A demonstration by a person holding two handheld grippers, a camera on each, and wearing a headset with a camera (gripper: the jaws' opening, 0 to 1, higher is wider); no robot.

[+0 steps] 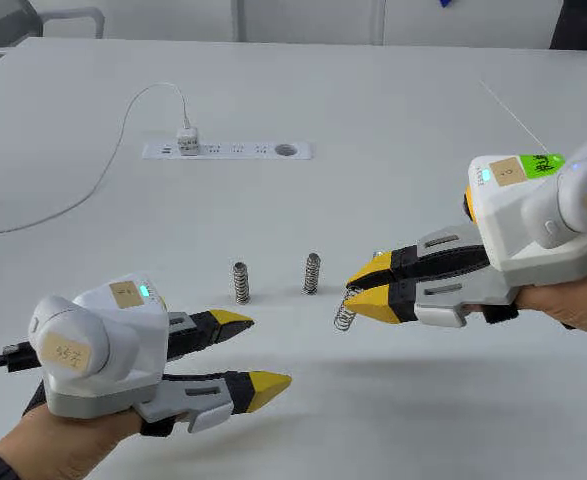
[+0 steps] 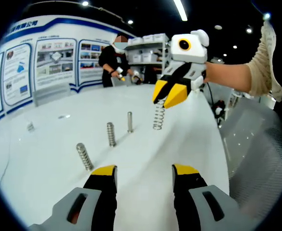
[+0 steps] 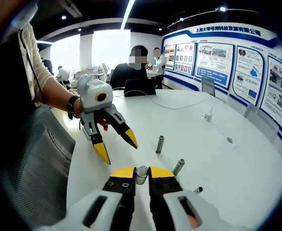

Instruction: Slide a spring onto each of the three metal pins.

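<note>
Right gripper (image 1: 350,293) pinched together on the top coils of a spring (image 1: 344,315). Hangs slanted below the tips, lower end free and low over the worktop (image 1: 393,120); cannot tell whether touching. Sits just beside the bare pin (image 2: 129,121), not yet over it.

Likely very light and thin-wired, so little to fear from weight and more from slipping or flicking out of the smooth tips. Probably bends sideways easily and wobbles at the free end; worth bringing upright over the pin before lowering. Best held as now, at the top few coils, leaving the bottom opening clear. Squeezing hard mid-length could kink the wire or close the bore.

Further out, middle pin (image 2: 111,134) and near pin (image 2: 84,156), each already wearing a spring. Left gripper (image 1: 269,350) spread wide, holding nothing, near the worktop's front and apart from the pins.
</note>
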